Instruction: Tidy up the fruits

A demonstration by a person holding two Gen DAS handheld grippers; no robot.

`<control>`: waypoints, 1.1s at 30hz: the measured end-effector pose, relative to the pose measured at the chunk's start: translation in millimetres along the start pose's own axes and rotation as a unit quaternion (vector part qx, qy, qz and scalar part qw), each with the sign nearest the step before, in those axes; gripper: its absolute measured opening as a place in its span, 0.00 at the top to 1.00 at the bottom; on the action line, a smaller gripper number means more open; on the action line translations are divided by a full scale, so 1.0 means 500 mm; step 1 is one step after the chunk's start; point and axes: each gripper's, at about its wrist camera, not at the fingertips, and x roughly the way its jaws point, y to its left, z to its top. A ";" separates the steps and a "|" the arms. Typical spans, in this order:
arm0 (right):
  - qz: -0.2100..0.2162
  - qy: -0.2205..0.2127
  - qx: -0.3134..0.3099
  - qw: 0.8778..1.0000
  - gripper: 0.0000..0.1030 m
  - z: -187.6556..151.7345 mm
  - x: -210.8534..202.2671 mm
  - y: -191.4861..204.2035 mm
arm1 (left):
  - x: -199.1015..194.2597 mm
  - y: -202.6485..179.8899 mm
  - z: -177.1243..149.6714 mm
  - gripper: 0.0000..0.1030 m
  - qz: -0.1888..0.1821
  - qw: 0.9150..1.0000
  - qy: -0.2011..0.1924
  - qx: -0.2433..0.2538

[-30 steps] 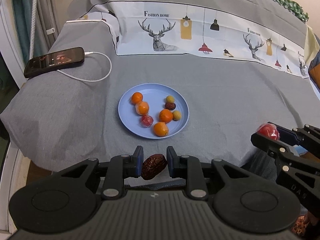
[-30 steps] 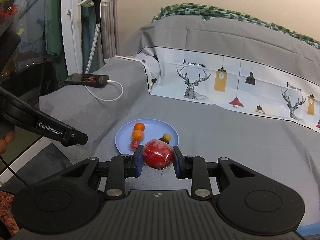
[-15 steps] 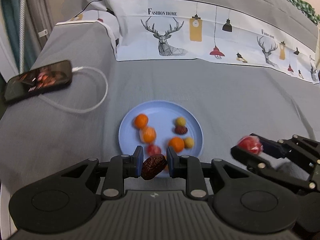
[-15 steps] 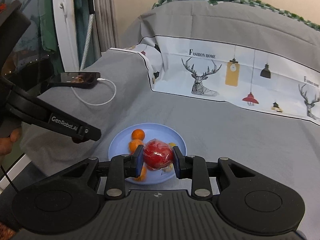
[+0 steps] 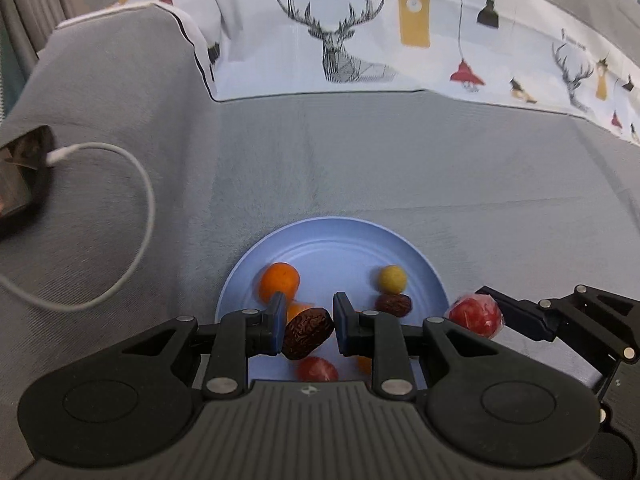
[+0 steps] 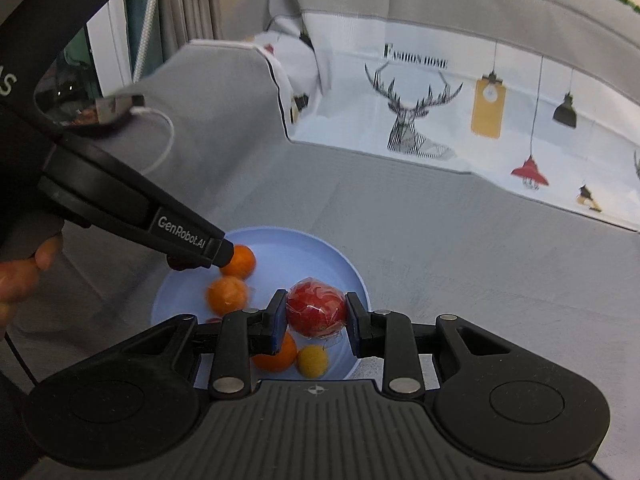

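The blue plate [image 5: 332, 236] lies flat on the grey cloth [image 5: 360, 160] and serves as the fixed mark here. Above its near-left part the left gripper [image 5: 308, 323] is clamped on a dark, wrinkled date [image 5: 307, 333], the fruit pinched between the two blue pads and held clear of the plate's floor. Above the plate's right edge, the right gripper [image 6: 317, 312] is clamped on a red fruit in clear wrap [image 6: 316, 306]; in the left wrist view that same fruit shows at the plate's right rim. On the plate, an orange fruit [image 5: 279, 282] sits at the far left, a small yellow fruit [image 5: 392, 279] at the far right, and a second date [image 5: 393, 305] lies just nearer than the yellow one, touching it. A small red fruit [image 5: 317, 369] rests at the plate's near edge, partly hidden behind the left gripper's body. The right wrist view shows another orange fruit [image 6: 227, 295] on the plate's left side and one more orange fruit [image 6: 276, 354] with a yellow fruit [image 6: 312, 361] beside it toward the near edge. Well left of the plate, a phone [image 5: 16, 184] lies on the cloth with a white cable [image 5: 132, 184] looping from it. Beyond the plate's far side, a white printed panel [image 5: 380, 36] with deer and lamps crosses the cloth.
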 end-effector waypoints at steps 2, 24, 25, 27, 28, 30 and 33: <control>0.003 0.010 0.000 1.000 0.70 -0.002 0.023 -0.003 | 0.021 0.002 0.004 0.74 0.002 1.000 0.007 0.002; -0.014 0.042 0.021 0.999 0.08 -0.058 -0.036 0.008 | -0.075 -0.009 -0.096 0.00 0.023 1.000 0.007 0.015; -0.019 0.040 0.029 0.999 0.07 -0.064 -0.055 0.011 | -0.090 -0.009 -0.109 0.00 0.026 1.000 0.005 0.014; -0.031 0.034 0.038 0.998 0.05 -0.077 -0.091 0.021 | -0.122 -0.009 -0.137 0.00 0.035 0.999 -0.003 0.013; -0.036 0.029 0.039 0.998 0.04 -0.085 -0.109 0.026 | -0.137 -0.010 -0.150 0.00 0.039 0.999 -0.008 0.013; -0.049 0.021 0.033 0.998 0.04 -0.098 -0.138 0.040 | -0.163 -0.011 -0.173 0.00 0.047 0.999 -0.014 0.013; -0.062 0.011 0.029 0.998 0.03 -0.115 -0.173 0.057 | -0.196 -0.015 -0.208 0.00 0.055 0.998 -0.025 0.009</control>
